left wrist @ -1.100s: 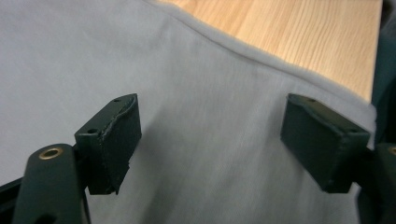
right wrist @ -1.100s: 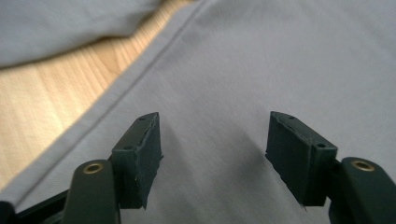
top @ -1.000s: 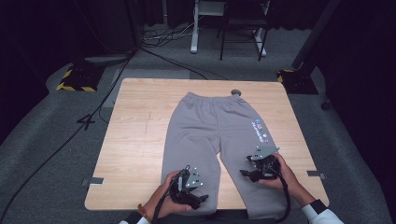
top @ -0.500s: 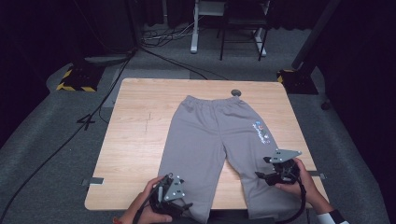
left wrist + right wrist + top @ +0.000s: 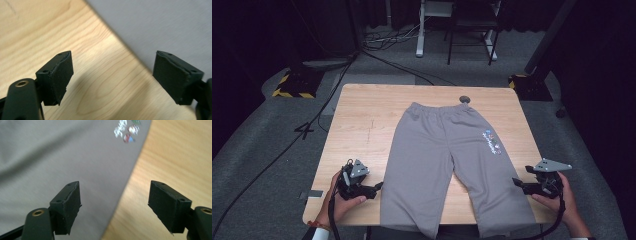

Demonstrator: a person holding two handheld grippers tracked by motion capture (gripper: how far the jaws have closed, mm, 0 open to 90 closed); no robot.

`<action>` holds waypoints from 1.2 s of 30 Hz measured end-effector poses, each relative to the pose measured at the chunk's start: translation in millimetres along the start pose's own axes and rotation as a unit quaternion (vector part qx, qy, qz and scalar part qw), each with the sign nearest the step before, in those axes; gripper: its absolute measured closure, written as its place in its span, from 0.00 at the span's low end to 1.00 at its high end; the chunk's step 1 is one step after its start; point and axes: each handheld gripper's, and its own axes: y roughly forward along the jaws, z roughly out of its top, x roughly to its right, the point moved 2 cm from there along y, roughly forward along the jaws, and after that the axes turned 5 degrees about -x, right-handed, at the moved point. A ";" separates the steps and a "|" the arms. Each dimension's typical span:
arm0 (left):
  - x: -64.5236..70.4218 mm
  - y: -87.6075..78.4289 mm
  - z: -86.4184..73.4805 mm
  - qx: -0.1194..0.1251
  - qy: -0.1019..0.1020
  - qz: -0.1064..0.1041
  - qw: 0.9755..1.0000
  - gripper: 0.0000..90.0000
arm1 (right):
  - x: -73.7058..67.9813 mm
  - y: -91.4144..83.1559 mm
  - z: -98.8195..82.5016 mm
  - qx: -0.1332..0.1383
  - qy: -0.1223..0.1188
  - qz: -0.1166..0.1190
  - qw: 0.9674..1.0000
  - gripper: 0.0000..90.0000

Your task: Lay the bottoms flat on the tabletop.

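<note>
Lying flat on the wooden counter (image 5: 362, 125), a pair of grey sweatpants (image 5: 447, 165) stretches from its waistband at the far side to leg hems hanging just over the near edge, a small printed logo (image 5: 492, 142) on one leg. A person's left hand-held gripper (image 5: 376, 189) sits just beside the outer seam of one leg, jaws apart and empty; the right hand-held gripper (image 5: 517, 183) waits at the outer edge of the other leg, jaws likewise apart with nothing between them. A small dark round object (image 5: 464, 99) rests near the waistband. Risk from here: a bite taken too shallow could catch only the top layer of fabric, or slip off the seam. Compared with a second ago, both grippers have moved outward, off the legs and toward the garment's sides.
</note>
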 end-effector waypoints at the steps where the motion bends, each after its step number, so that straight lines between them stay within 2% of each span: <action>1: -0.6 0.4 -1.4 -0.004 -0.001 -0.001 1.000 0.18 | 1.1 -0.1 -3.8 0.001 0.007 0.006 1.000 0.29; 3: -0.7 2.3 -4.9 -0.003 0.007 -0.001 1.000 0.17 | 2.3 0.6 -10.2 -0.003 0.013 0.006 1.000 0.28; 6: -0.4 1.3 -7.5 0.002 0.004 -0.002 1.000 0.17 | 3.4 4.9 -21.9 -0.011 0.025 0.007 1.000 0.28; 9: 1.4 -0.9 -10.8 0.005 0.003 0.007 1.000 0.17 | 6.0 5.8 -31.8 0.004 0.041 0.011 0.999 0.25; 11: 2.6 -2.4 -12.6 0.003 0.002 0.003 1.000 0.18 | 7.8 5.2 -37.3 0.019 0.055 0.010 0.998 0.25; 15: 4.5 -4.0 -14.7 0.004 0.000 0.011 1.000 0.18 | 7.4 5.2 -38.1 0.021 0.057 0.005 0.998 0.24; 19: 6.5 -3.6 -14.6 0.003 -0.008 0.005 1.000 0.17 | 7.4 5.3 -39.3 0.027 0.058 0.004 0.998 0.24; 36: 6.7 -3.2 -14.4 0.004 -0.009 0.005 1.000 0.17 | 9.3 6.2 -38.9 0.030 0.071 -0.005 0.997 0.25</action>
